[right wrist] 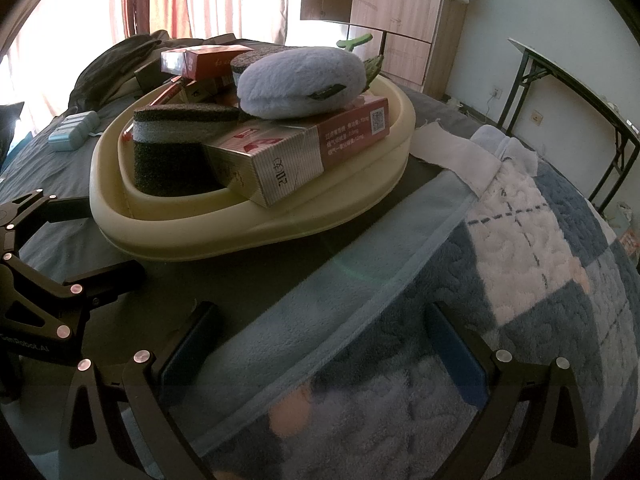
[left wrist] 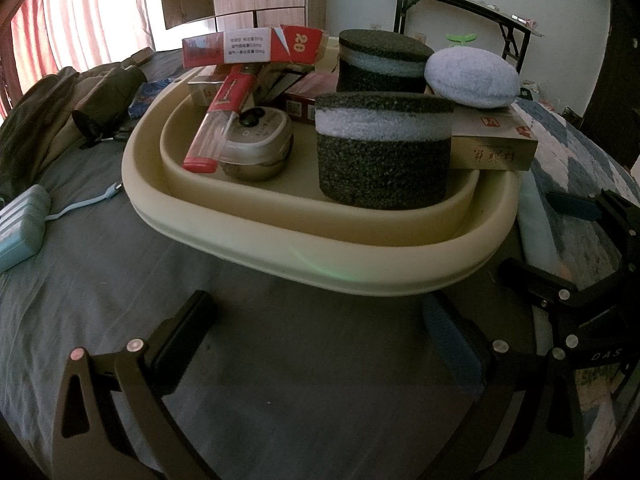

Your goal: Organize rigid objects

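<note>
The cream tray (left wrist: 320,248) sat on the grey bed (left wrist: 120,300), heaped with red cartons (left wrist: 256,46), two dark foam cylinders (left wrist: 380,152), a round tin (left wrist: 256,144) and a pale plush pad (left wrist: 472,76). The left gripper (left wrist: 324,340) hung just near of the tray, jaws apart and empty. The right gripper (right wrist: 324,344) hovered over the checked blanket (right wrist: 540,240), to the right of the tray and nearer, jaws likewise apart, holding nothing.
</note>
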